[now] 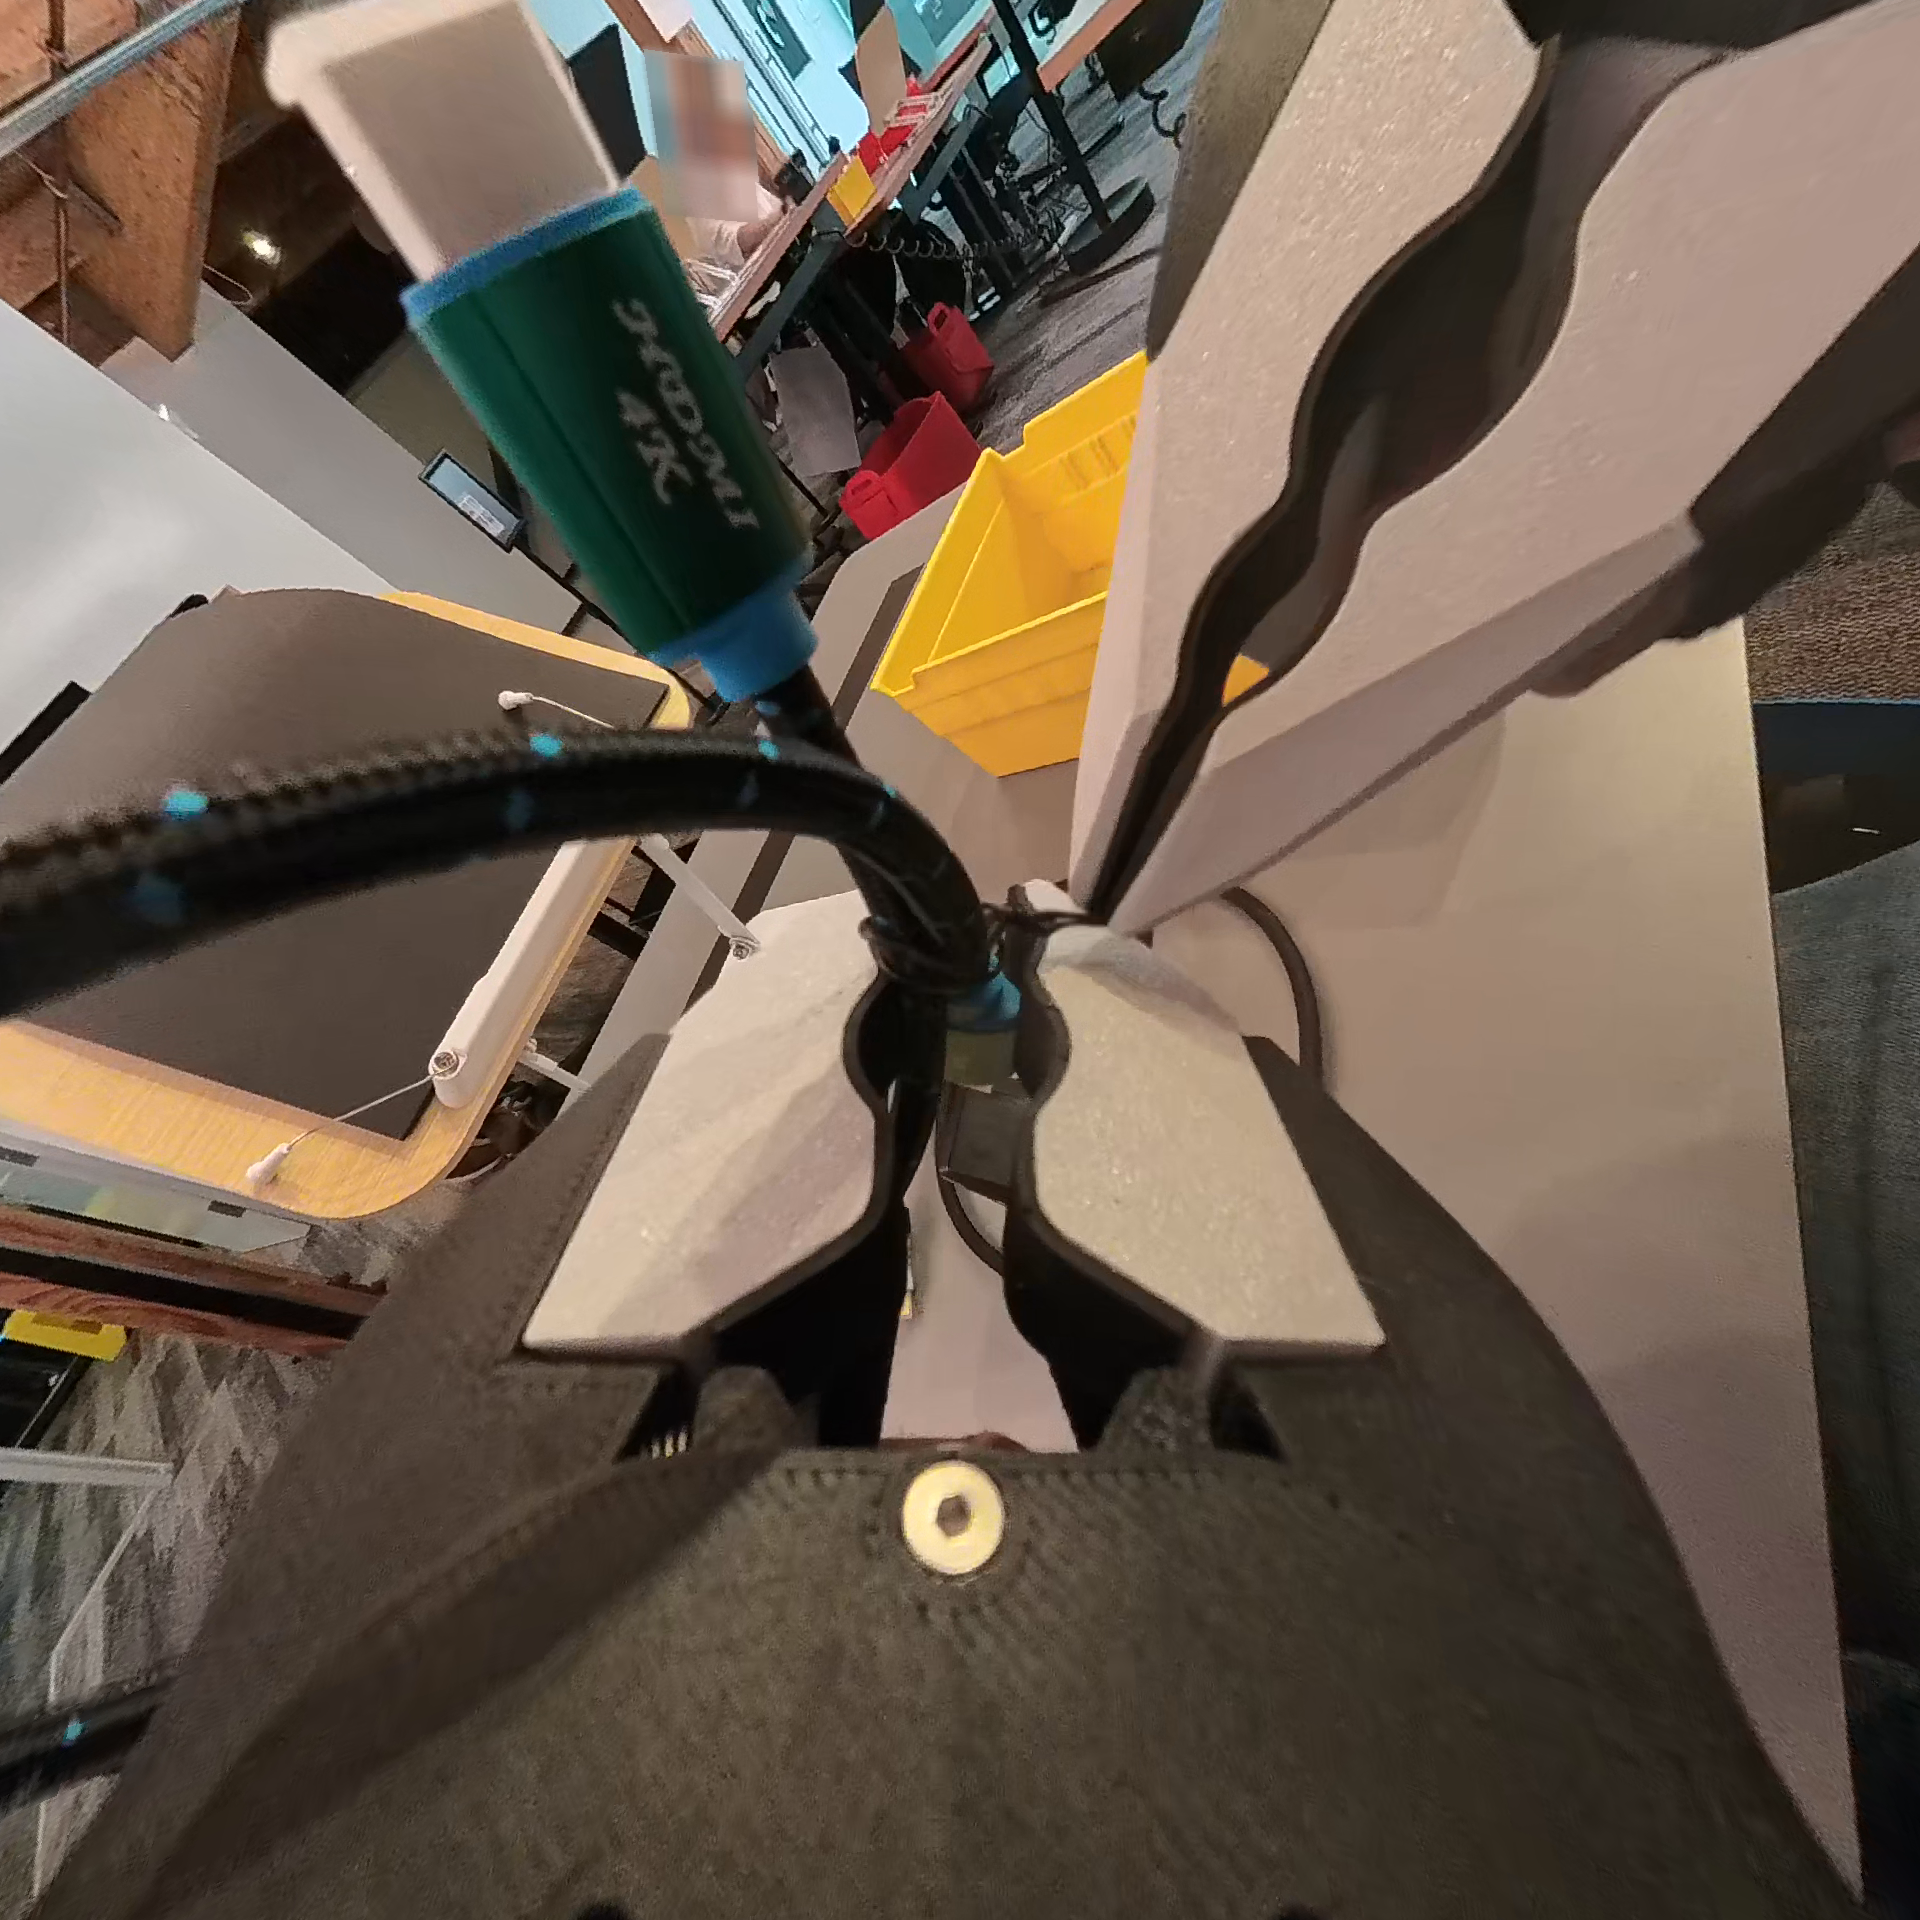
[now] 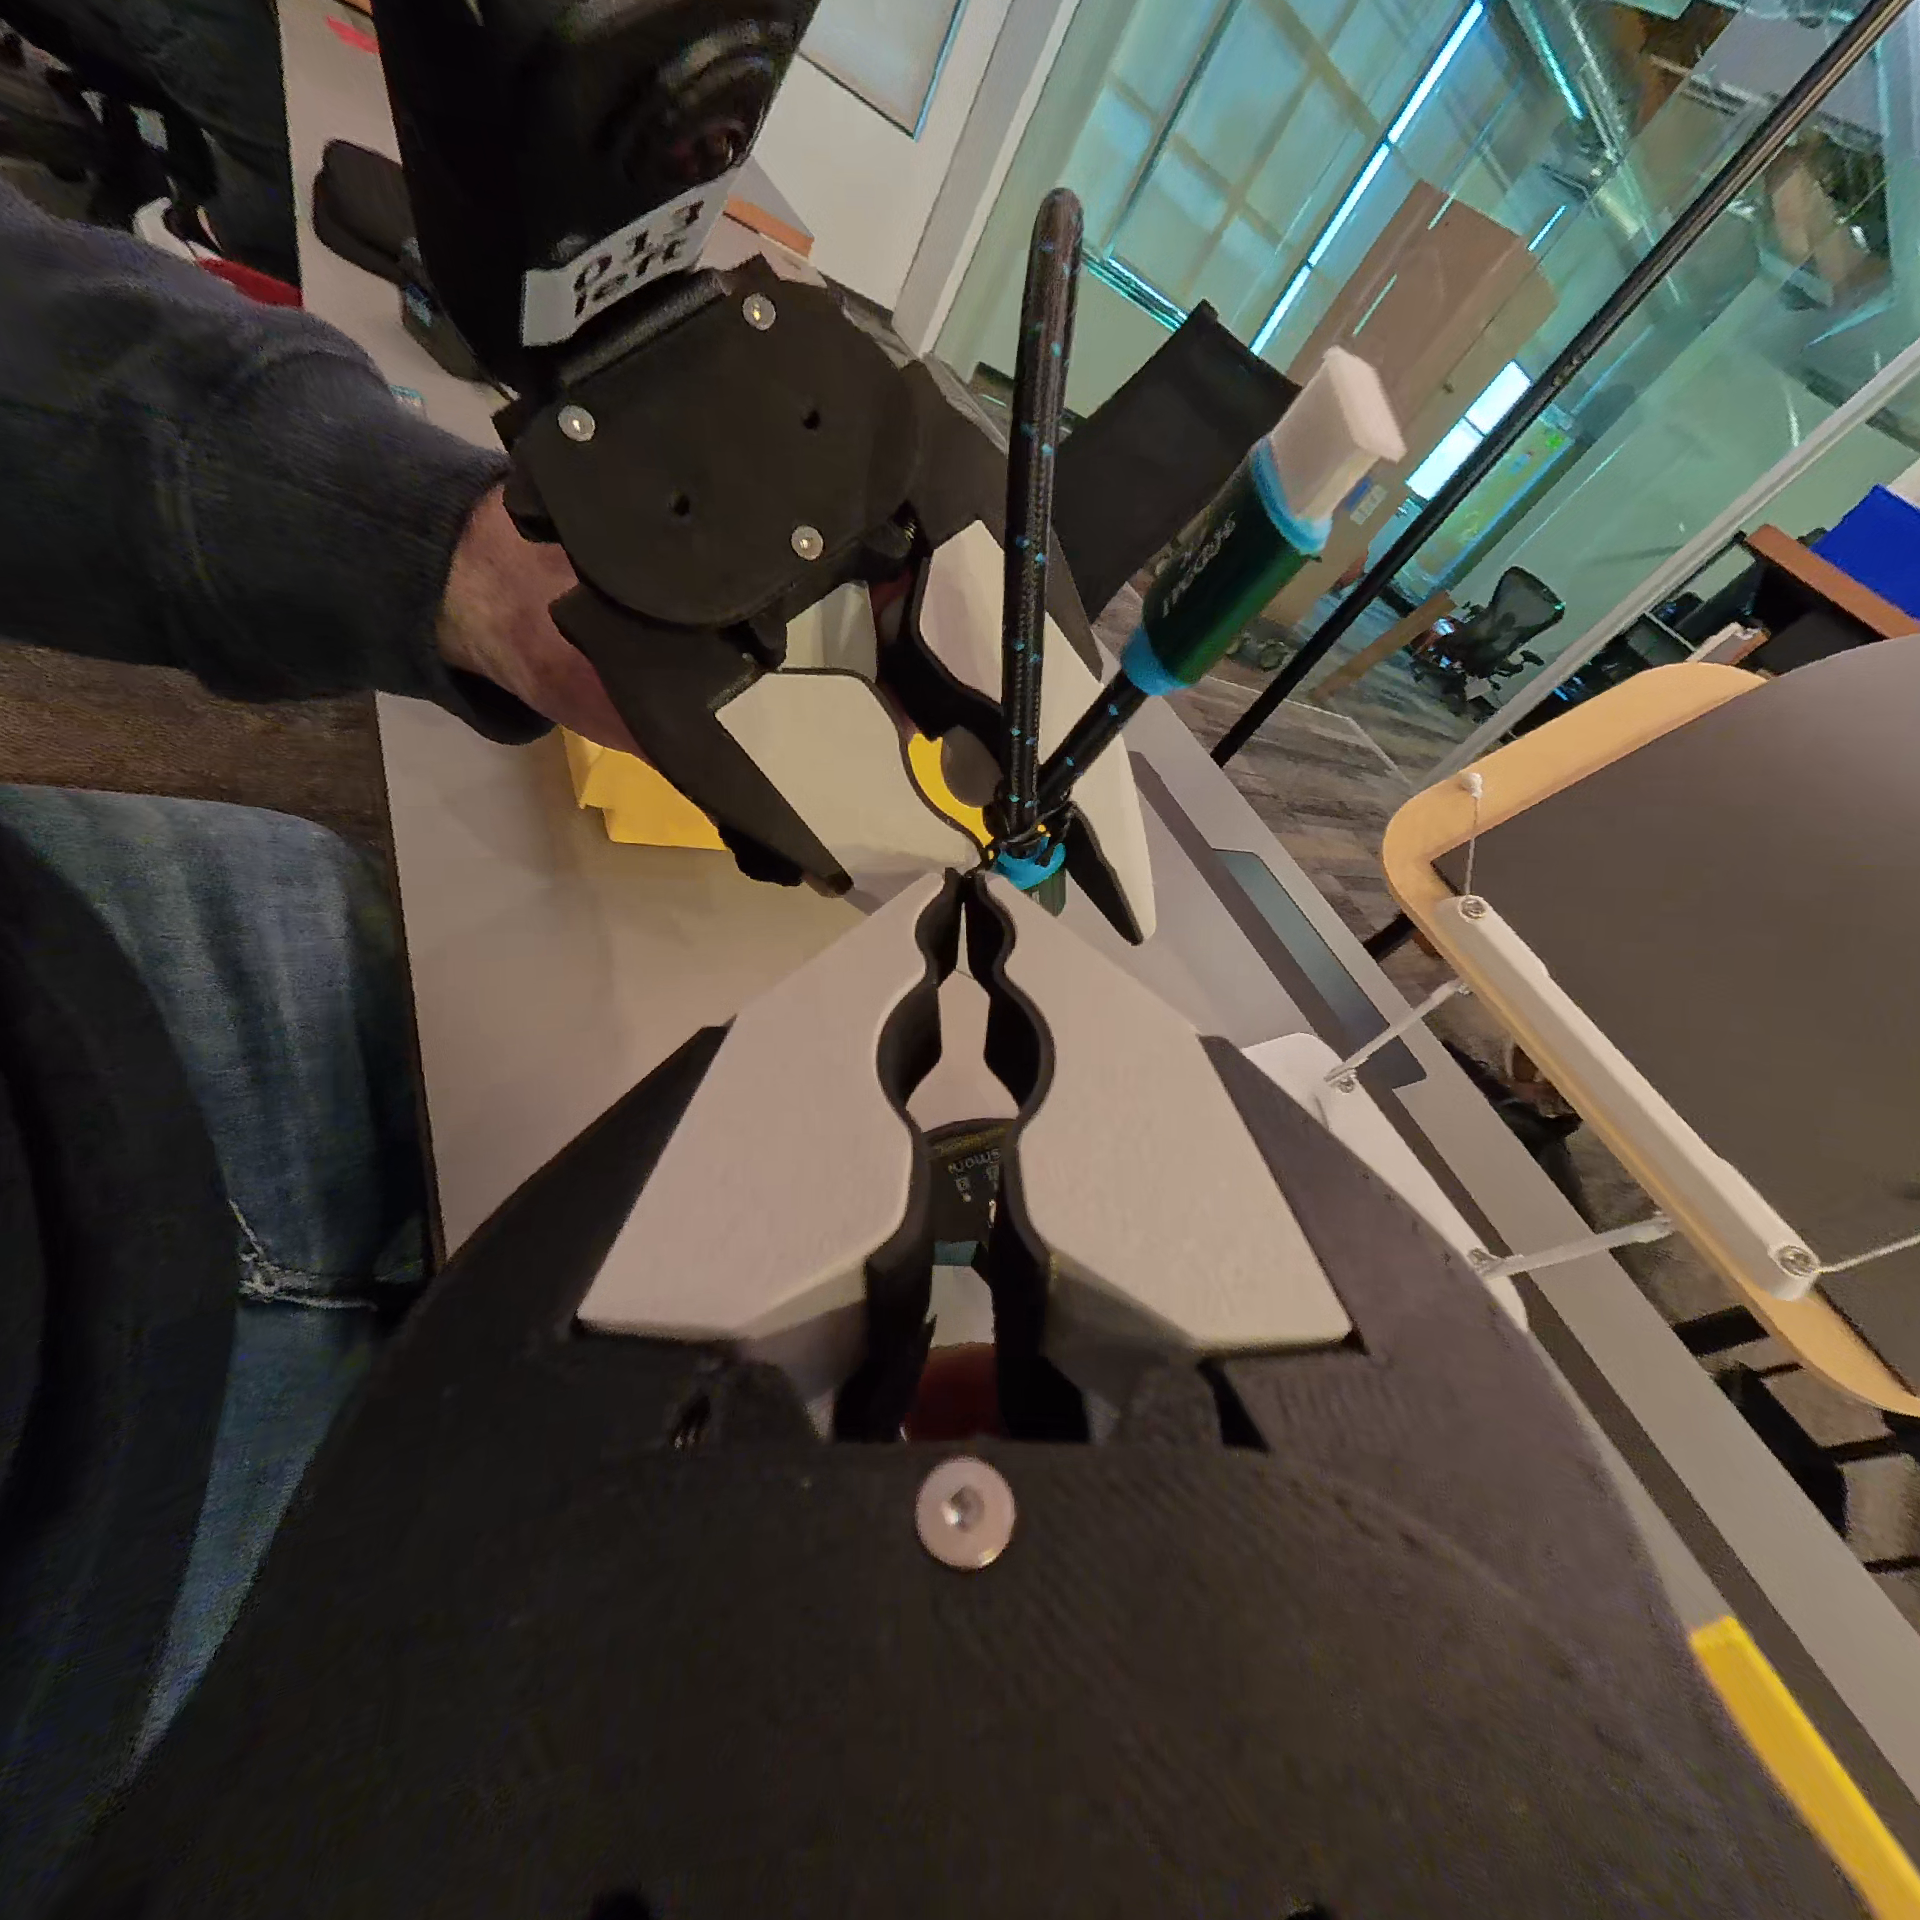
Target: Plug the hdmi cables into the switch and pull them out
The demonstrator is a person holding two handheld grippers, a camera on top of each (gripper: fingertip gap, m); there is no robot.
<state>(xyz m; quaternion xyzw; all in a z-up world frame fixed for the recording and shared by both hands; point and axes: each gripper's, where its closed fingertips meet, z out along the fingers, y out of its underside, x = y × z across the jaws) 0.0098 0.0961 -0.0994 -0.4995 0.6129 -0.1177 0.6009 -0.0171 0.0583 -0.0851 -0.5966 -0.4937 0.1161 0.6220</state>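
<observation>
1. Pinching a green-and-blue HDMI plug [image 1: 982, 1029], the left gripper [image 1: 956, 997] holds it above the grey table [image 1: 1558, 1039].
2. The right gripper [image 2: 961, 894] is pressed together on a thin black tie beside that plug.
3. A second capped plug [image 1: 613, 447] sticks up on the braided cable [image 1: 416, 821].

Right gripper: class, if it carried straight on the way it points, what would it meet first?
Most likely the blue-collared HDMI plug held in the left gripper, just beyond the right gripper tips; depth is hard to judge.

Left gripper [image 1: 961, 1023]: fingers nearly closed, a narrow gap between the tips. Right gripper [image 2: 964, 914]: fingers pressed together at the tips. The two grippers meet tip to tip. The person's hand [image 2: 520, 634], sleeved at the wrist, holds the left gripper.
</observation>
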